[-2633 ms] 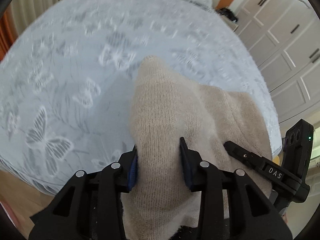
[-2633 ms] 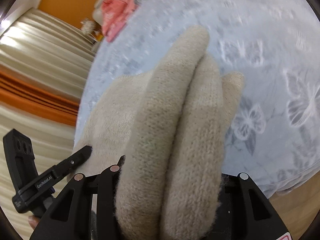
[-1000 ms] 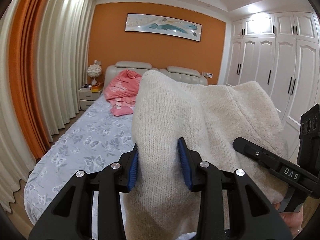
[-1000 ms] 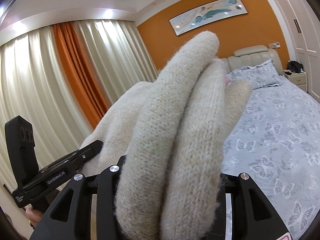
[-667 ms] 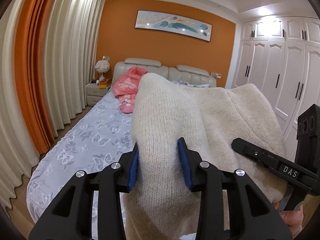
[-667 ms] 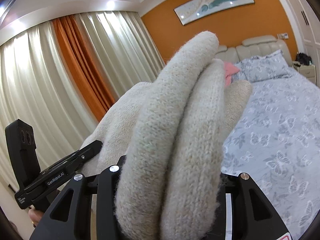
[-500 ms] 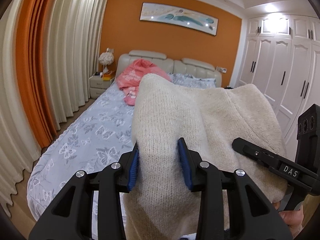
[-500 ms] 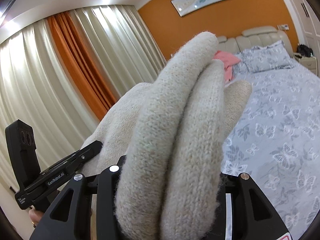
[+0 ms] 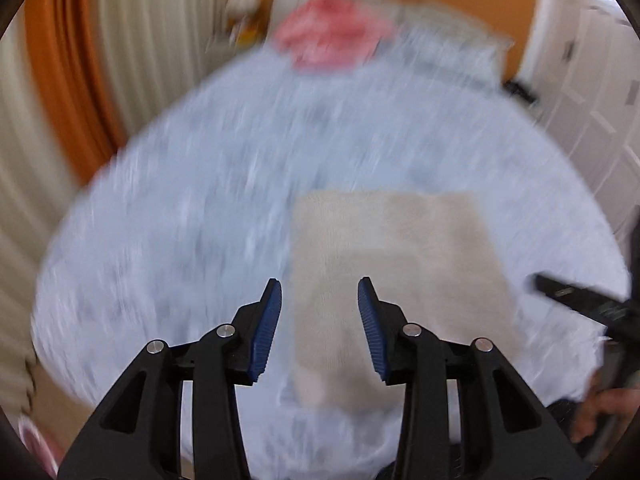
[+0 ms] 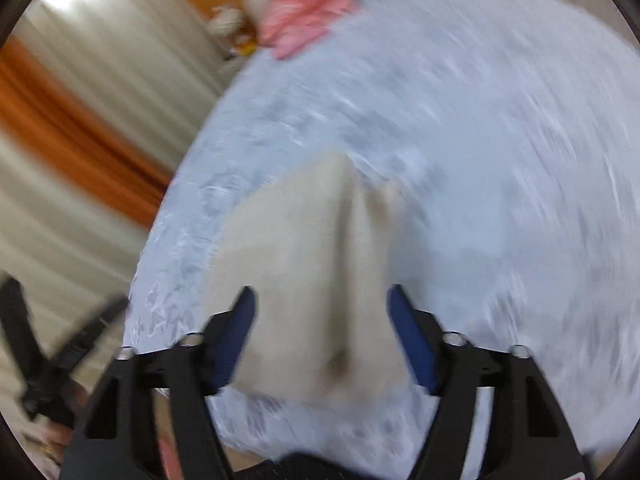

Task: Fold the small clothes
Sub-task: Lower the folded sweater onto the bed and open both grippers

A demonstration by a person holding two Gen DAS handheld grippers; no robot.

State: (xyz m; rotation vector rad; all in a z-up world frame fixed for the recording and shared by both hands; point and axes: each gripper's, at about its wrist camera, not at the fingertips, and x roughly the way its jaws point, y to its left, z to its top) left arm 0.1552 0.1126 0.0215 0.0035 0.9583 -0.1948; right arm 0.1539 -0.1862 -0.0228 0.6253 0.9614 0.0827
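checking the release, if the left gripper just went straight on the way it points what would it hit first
Most likely the beige sweater lying on the bed: it fills the line between the open left gripper fingers. The frame is blurred, so depth is uncertain.

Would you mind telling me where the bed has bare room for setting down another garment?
The bedspread lies bare left of the beige knit, toward the curtains, and between the knit and the pink clothes by the headboard. The near edge is crowded: the knit, left gripper and right gripper.
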